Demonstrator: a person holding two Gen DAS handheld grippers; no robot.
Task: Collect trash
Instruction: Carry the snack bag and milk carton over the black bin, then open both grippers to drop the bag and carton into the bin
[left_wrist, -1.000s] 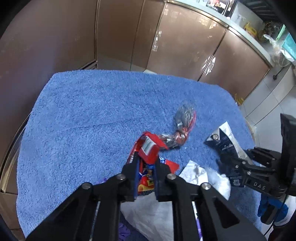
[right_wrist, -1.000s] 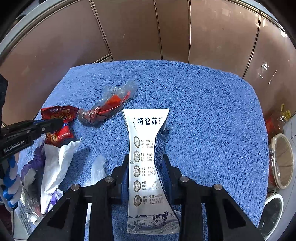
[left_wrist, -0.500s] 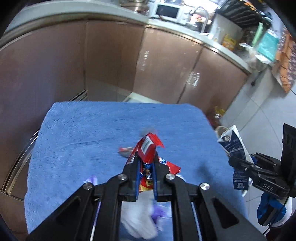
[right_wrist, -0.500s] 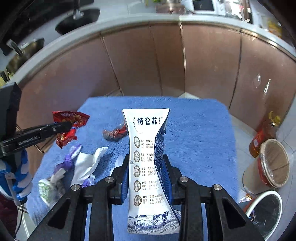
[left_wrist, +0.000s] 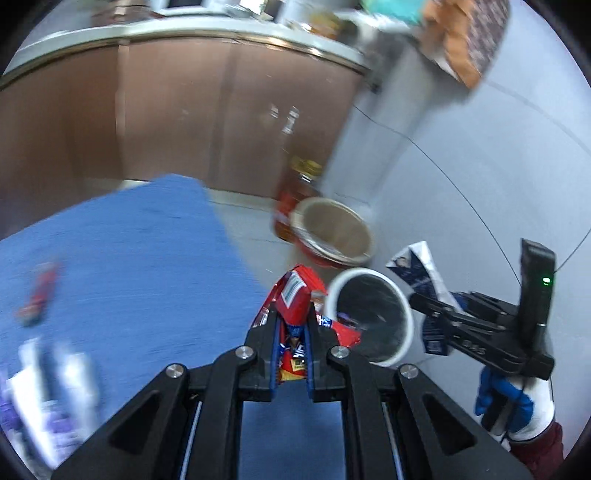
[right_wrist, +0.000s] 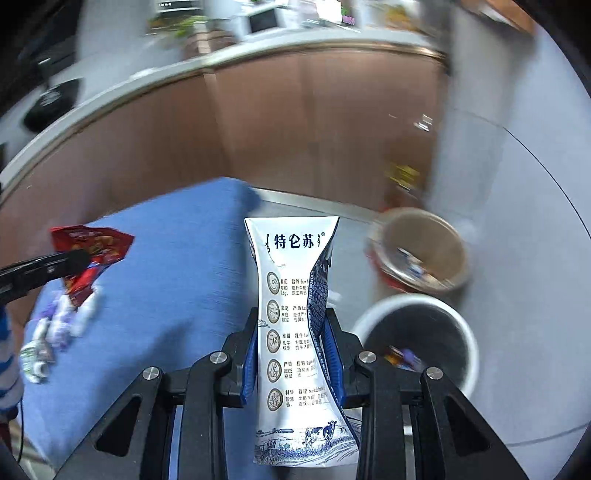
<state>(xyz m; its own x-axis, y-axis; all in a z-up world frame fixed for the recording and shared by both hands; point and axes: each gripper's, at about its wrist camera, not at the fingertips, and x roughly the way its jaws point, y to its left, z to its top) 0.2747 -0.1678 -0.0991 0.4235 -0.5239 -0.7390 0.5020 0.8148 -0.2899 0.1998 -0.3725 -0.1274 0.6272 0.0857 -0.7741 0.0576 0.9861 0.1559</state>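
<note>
Left hand-held gripper (left_wrist: 291, 325): clamped on red snack wrapper (left_wrist: 295, 295).
Right hand-held gripper (right_wrist: 291, 332): clamped on flattened milk carton (right_wrist: 295, 325).
White bin (right_wrist: 469, 336): on floor, apparently just beyond bench's (right_wrist: 166, 258) right edge.

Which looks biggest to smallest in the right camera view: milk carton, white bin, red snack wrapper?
1. Milk carton, though nearness to the camera inflates it.
2. White bin.
3. Red snack wrapper, smallest.

Motion blur smears the scraps (left_wrist: 51, 384) on the blue towel (left_wrist: 122, 258); stuff inside the white bin (right_wrist: 417, 339) is an unreadable smudge, countertop clutter (right_wrist: 258, 22) too.
</note>
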